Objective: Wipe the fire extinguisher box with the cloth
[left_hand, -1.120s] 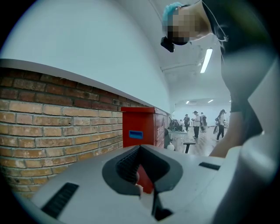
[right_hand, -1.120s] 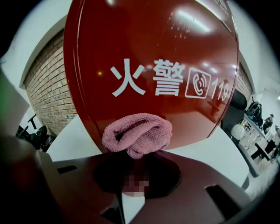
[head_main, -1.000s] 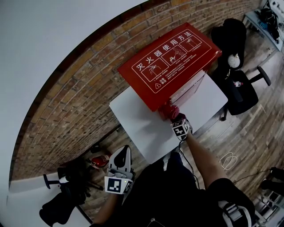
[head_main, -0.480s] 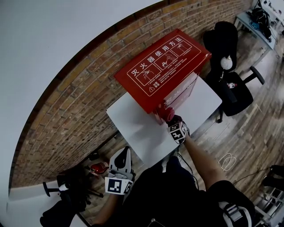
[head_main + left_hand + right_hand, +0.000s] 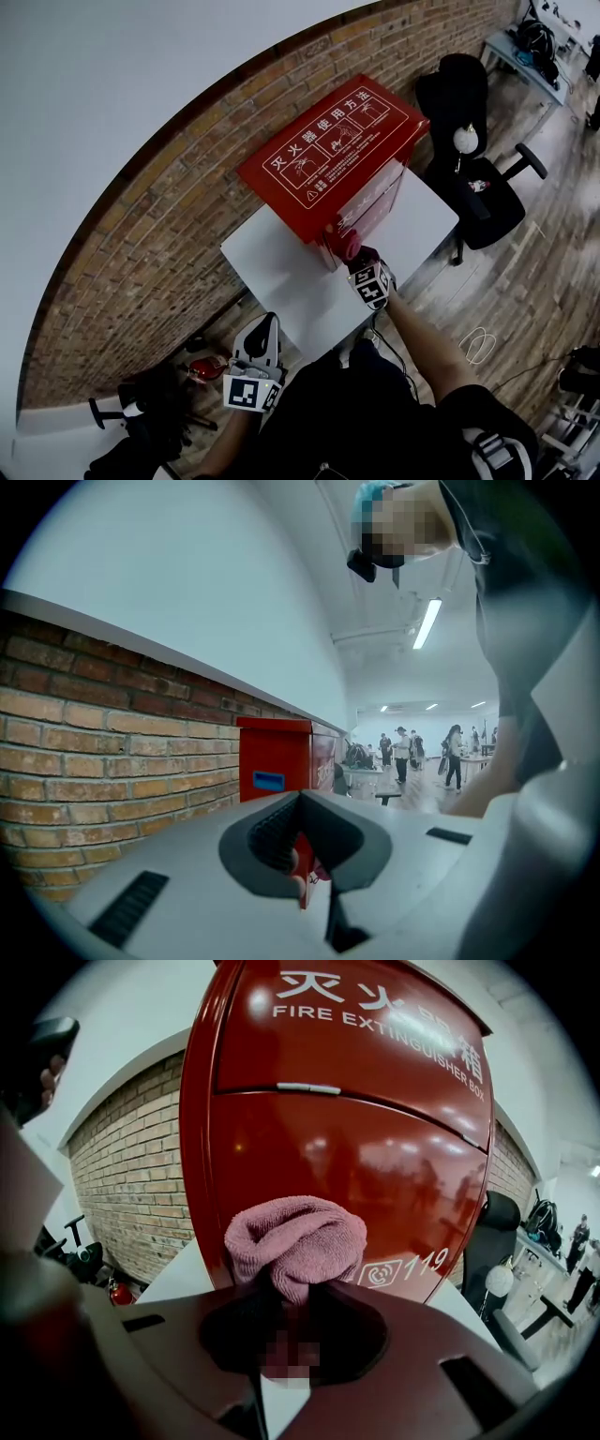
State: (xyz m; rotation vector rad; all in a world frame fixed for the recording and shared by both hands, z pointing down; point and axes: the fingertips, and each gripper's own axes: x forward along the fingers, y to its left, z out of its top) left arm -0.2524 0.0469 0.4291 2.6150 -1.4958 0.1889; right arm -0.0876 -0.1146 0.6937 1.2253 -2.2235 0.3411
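The red fire extinguisher box [image 5: 333,155] stands on a white table [image 5: 281,272] against the brick wall; its glossy front [image 5: 347,1147] fills the right gripper view. A pink cloth [image 5: 295,1241] is bunched between the jaws of my right gripper [image 5: 364,265], which is shut on it and holds it against the lower front of the box. The cloth [image 5: 352,246] shows as a pink wad at the box's front face. My left gripper [image 5: 261,339] hangs low beside the table's near left edge, shut and with nothing in it; the box [image 5: 281,761] appears far off past its jaws.
A black office chair [image 5: 473,178] stands right of the table. Dark gear and a red item [image 5: 202,367] lie on the wooden floor at lower left. A brick wall [image 5: 141,244] runs behind the table. People [image 5: 403,754] stand far off in the hall.
The right gripper with the cloth has moved a little along the lower front of the box. The left gripper has stayed put.
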